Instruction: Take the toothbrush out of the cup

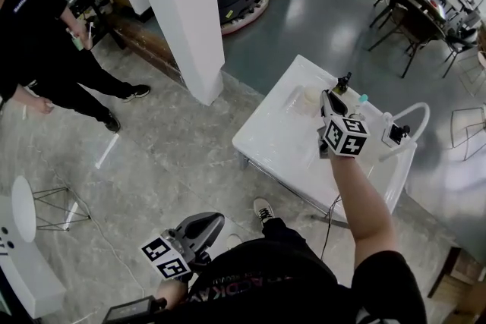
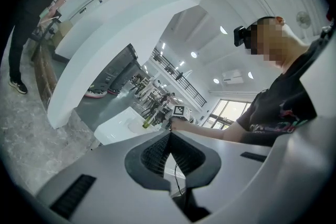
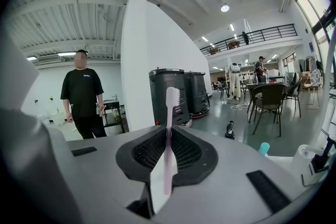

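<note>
In the right gripper view a pale pink toothbrush (image 3: 171, 99) stands upright between the jaws of my right gripper (image 3: 169, 132), bristle head at the top. That gripper is shut on its handle. The head view shows my right gripper (image 1: 326, 104) raised over the far side of the white table (image 1: 277, 136), close to a pale cup (image 1: 308, 97); the toothbrush is too small to make out there. My left gripper (image 1: 206, 227) hangs low at the left, away from the table. Its jaws (image 2: 169, 137) are shut with nothing in them.
A dark bottle (image 1: 343, 83), a teal-capped item (image 1: 363, 98) and a white curved tube (image 1: 408, 117) stand at the table's far right. A white pillar (image 1: 182, 11) rises to the left, and a person in black (image 1: 45, 49) stands beyond it. Chairs and desks (image 1: 414, 7) fill the back right.
</note>
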`<state>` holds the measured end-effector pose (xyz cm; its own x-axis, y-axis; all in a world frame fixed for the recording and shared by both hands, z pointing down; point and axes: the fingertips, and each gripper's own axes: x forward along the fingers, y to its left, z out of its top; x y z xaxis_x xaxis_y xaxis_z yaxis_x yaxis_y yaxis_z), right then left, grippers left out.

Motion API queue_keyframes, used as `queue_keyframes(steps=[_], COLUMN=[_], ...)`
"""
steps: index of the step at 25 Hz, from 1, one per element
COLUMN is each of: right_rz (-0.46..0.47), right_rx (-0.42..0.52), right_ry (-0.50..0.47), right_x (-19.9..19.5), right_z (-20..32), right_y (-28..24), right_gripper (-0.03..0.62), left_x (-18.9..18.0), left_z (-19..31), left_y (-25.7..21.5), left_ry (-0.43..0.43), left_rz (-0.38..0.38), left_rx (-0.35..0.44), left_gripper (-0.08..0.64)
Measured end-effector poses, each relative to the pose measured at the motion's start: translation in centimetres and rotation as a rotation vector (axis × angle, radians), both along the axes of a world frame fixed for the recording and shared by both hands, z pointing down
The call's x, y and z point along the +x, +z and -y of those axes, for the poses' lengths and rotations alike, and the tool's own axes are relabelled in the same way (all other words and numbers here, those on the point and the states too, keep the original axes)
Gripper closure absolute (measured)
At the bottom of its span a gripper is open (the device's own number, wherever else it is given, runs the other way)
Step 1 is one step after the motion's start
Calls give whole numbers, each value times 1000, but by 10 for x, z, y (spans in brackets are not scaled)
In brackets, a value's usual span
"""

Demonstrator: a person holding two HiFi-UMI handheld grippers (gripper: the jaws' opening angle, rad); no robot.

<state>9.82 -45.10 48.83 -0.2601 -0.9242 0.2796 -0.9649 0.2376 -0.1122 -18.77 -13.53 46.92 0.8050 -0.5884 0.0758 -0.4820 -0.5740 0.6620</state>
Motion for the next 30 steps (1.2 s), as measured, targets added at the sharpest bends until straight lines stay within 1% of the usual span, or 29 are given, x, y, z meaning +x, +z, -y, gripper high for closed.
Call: queue_keyframes(steps=[11, 17, 20, 24, 30], right_rz=[52, 88, 107, 98, 121], right_rx=[45, 58, 65, 79, 58], right_ry=[-61, -100, -121, -142, -155], right_x=[-31, -46, -55, -62, -62], right_z=[-100, -169, -208, -260, -323], right_y=[-36, -51, -57, -64, -68], right_gripper=[551, 551, 551, 551, 551], left_x=[-9, -9, -8, -5, 6], left_z=[-41, -70, -89, -110, -133], left_y=[-19, -24, -22, -18, -25], left_ry=[86, 141, 180, 217, 267], left_rz=[5, 10, 11, -3, -9], left_rx=[70, 97, 99, 90, 95], left_gripper=[552, 552, 552, 552, 552])
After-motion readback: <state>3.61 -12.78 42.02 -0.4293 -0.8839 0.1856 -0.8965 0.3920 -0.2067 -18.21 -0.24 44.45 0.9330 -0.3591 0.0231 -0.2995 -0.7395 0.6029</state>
